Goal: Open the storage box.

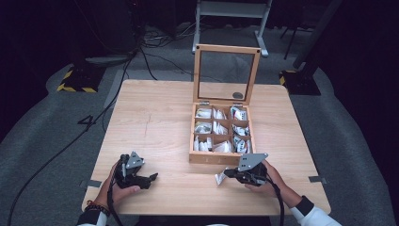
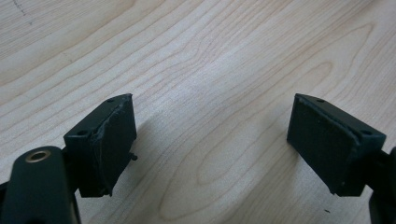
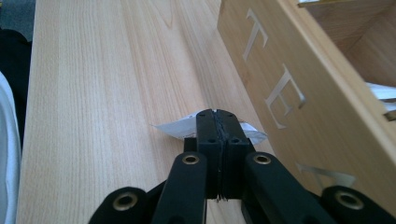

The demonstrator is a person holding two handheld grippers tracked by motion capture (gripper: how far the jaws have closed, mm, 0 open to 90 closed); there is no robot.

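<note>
Right gripper [image 3: 218,116] is clamped tight on a white tea bag packet [image 3: 175,126]; packet edges stick out both sides of the closed jaws, right at the tips. It's held low over the table [image 1: 155,122], just beside the front wall of the wooden tea box [image 3: 280,74], w/ lid up. Left gripper [image 2: 212,140] rests near table's front left, jaws spread wide, nothing btwn them, bare wood below.

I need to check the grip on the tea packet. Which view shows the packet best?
The right gripper view: the white packet sticks out either side of the shut right gripper, beside the tea box. The high view shows it small at the jaws. The left gripper view shows table.
</note>
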